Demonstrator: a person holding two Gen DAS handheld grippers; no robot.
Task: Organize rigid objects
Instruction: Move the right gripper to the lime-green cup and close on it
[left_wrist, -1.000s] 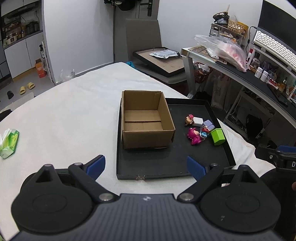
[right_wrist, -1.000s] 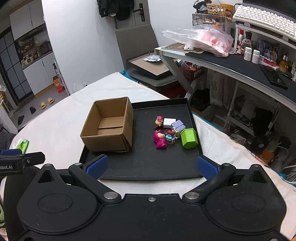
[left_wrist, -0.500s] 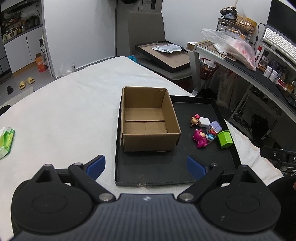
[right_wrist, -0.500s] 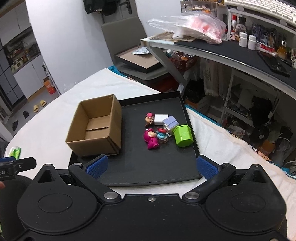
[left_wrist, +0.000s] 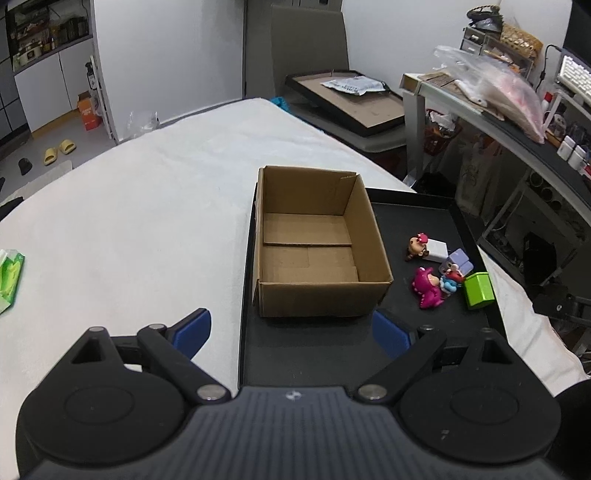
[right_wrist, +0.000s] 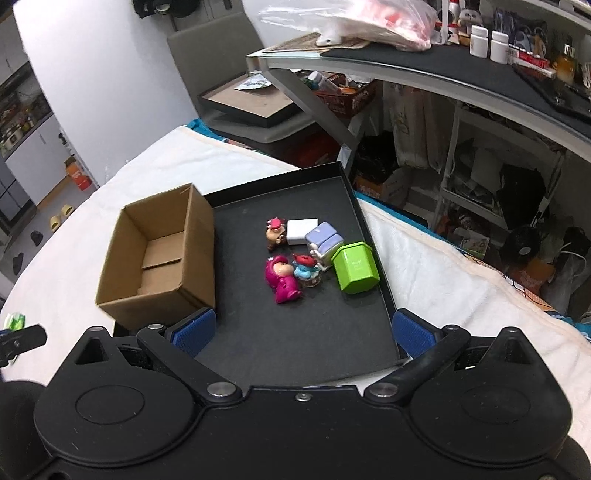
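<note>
Two grippers: both have closed in on the black tray over the last second, and both are wide apart and carrying nothing.
Left gripper (left_wrist: 291, 328): now lower and nearer, hovering just short of the cardboard box's near wall; a second ago it stood further back.
Cardboard box (left_wrist: 314, 243): sits on the left part of the black tray (left_wrist: 306, 354), open-topped, nothing inside it as far as both views show.
Toy cluster: brown figurine (right_wrist: 276, 233), white block (right_wrist: 301, 231), lilac block (right_wrist: 325, 237), pink figurine (right_wrist: 282, 278), small red-and-blue figurine (right_wrist: 306, 270) and green house-shaped box (right_wrist: 355, 266), all bunched together on the tray's right part, several touching.
Right gripper (right_wrist: 302, 332): has swung forward and down, so the toys lie between its fingers' lines of sight, the pink figurine nearest.
Meaning for the task: nothing is sorted yet; my guess is the right gripper is lining up a first pick, with the box as the likely destination.
</note>
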